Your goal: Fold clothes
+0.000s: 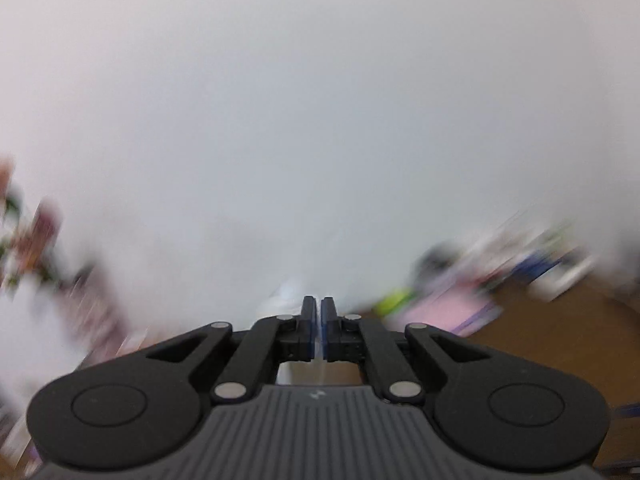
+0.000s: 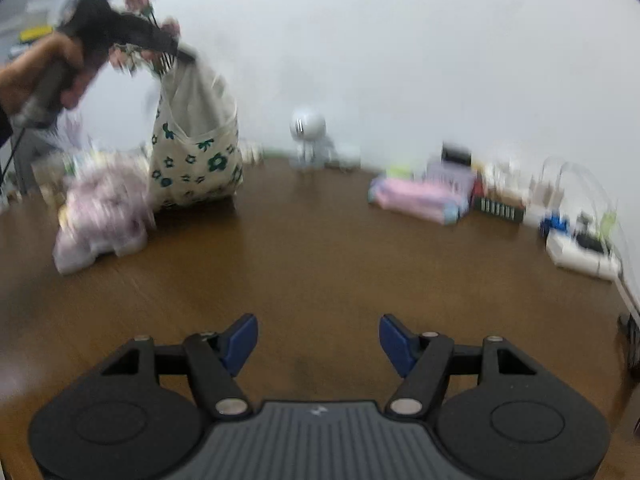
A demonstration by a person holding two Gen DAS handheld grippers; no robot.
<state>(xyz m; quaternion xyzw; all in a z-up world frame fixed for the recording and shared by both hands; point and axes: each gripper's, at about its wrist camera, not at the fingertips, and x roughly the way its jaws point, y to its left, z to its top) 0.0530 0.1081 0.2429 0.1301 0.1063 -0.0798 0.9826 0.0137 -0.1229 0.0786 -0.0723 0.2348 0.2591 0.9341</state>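
A cream garment with green flowers (image 2: 196, 152) hangs from my left gripper (image 2: 188, 54), which a hand (image 2: 48, 68) holds up at the left of the right wrist view. The garment's lower end rests on the brown table (image 2: 320, 248). In the blurred left wrist view the left gripper (image 1: 319, 304) has its jaws together, with a thin pale strip of cloth between the pads. My right gripper (image 2: 318, 332) stands open low over the table's near side, with nothing between its blue pads (image 2: 242, 340). A crumpled pale pink garment (image 2: 100, 216) lies on the table left of the hanging one.
A white round figure (image 2: 308, 132) stands at the table's back against the white wall. To the right are a pink box (image 2: 416, 198), small clutter and a white power strip (image 2: 580, 256). Pink flowers (image 2: 140, 0) show behind the left gripper.
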